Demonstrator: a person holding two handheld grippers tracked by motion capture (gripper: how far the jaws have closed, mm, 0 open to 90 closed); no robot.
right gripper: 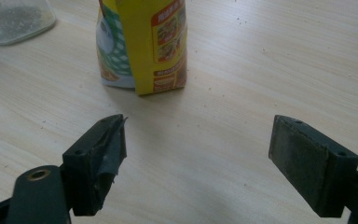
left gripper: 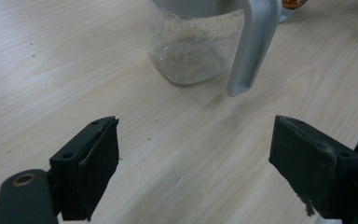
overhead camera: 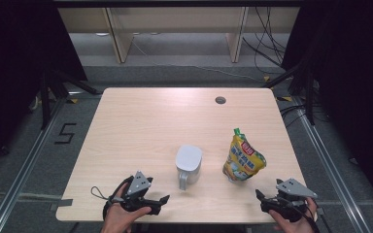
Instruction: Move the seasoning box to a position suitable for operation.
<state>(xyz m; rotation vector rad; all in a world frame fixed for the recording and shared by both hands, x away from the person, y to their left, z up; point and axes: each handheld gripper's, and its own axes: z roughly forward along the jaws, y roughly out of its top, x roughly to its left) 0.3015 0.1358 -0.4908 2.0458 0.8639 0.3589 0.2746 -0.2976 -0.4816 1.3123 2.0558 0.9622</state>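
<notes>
Both tongs, left (overhead camera: 161,201) and right (overhead camera: 263,201), wide near table edge (overhead camera: 199,219), jug (overhead camera: 188,164) and pouch (overhead camera: 243,159) ahead

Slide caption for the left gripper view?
Open left gripper faces a clear lidded pitcher, its grey handle nearest, on the wooden table.

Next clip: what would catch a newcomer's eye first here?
The yellow pouch with its green cap, standing upright right of centre on the table, is the one bright thing. Beside it, to the left, stands a clear jug with a grey lid and handle. Near the front edge, the left gripper and right gripper sit open, each pointed at one of them.
</notes>
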